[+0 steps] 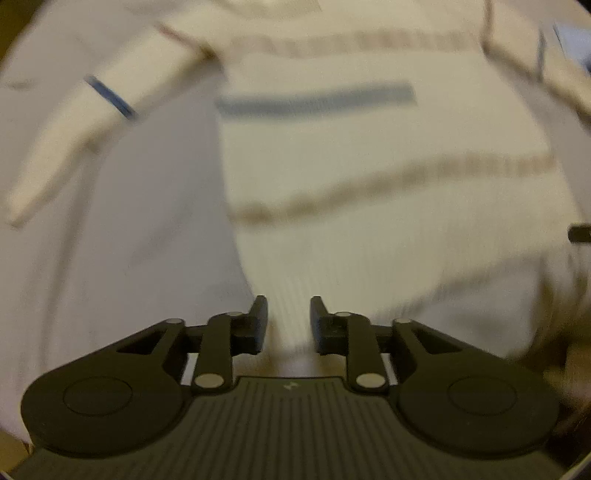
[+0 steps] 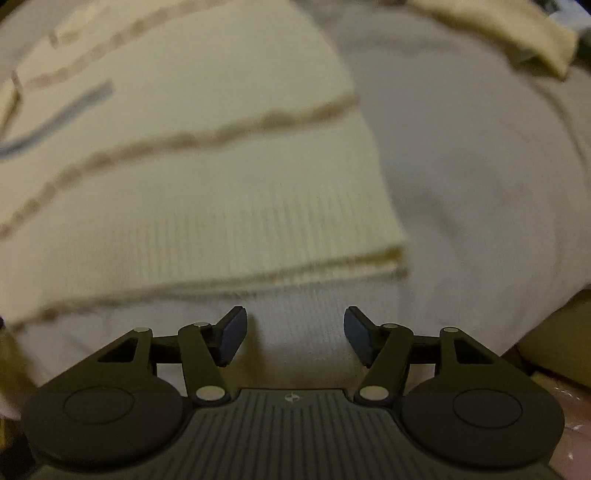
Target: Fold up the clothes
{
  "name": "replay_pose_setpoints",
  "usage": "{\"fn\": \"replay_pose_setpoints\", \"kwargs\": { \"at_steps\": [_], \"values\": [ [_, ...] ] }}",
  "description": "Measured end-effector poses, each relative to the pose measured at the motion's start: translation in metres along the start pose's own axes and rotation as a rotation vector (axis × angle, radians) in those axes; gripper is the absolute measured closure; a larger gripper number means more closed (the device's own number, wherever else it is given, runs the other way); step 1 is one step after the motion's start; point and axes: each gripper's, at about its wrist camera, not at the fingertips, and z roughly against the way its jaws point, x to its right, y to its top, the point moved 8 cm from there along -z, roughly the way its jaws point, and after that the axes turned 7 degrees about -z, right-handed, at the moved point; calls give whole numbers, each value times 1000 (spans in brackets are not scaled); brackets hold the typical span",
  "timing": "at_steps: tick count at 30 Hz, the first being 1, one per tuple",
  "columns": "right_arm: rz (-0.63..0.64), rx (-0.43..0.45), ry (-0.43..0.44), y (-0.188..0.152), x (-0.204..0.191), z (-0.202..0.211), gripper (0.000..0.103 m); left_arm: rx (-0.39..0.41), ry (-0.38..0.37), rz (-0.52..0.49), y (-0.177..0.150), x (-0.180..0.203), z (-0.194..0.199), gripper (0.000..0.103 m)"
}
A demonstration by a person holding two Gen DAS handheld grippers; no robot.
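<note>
1. In the left wrist view, we see our left gripper with its jaws standing apart and nothing between them. It hangs just above the ribbed hem end of a cream striped sweater.

2. In this same view the sweater lies spread on a pale bed sheet. Its body runs away from us, crossed by tan stripes and one short blue band. One sleeve with a thin blue ring reaches out to the left, lying flat on the sheet.

3. The picture is blurred, so we cannot tell whether the left fingertips touch the knit or only hover over it.

4. In the right wrist view, our right gripper is also spread wide and holds nothing. It sits near the sweater's bottom corner, with the ribbed hem just ahead of the fingers.

5. Here the hem shows two stacked edges at the corner, which we take for the front and back layers. The other sleeve stretches away at the upper right.

6. We judge the folding has barely begun: the garment is laid out flat, both sleeves are unfolded, and no fold shows in the body. Still left are tucking in the sleeves and doubling the body over.
</note>
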Motion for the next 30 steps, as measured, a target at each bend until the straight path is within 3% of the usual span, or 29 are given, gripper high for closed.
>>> {"fn": "replay_pose_setpoints", "kwargs": {
  "at_steps": [1,3,5,6,9,13,20,23,30],
  "values": [
    [-15,-5,3,-3,-1,9,34,36,27,31,14,0,18,67],
    [13,60,32,14,-12,37,24,113,80,83,39,4,57,64],
    [63,151,72,43,-23,69,17,185,120,124,57,14,95,44],
    [78,187,92,54,-23,86,14,205,138,137,62,23,109,40],
    [112,266,141,78,-23,131,14,243,173,159,64,52,145,39],
    [139,318,186,70,-5,176,13,265,179,183,48,88,181,38],
    [166,326,203,36,34,218,12,269,177,220,6,124,217,38],
    [181,331,205,24,43,229,2,265,187,223,-8,129,226,36],
    [200,337,207,1,51,246,2,265,190,210,-30,140,239,33]
  ]
}}
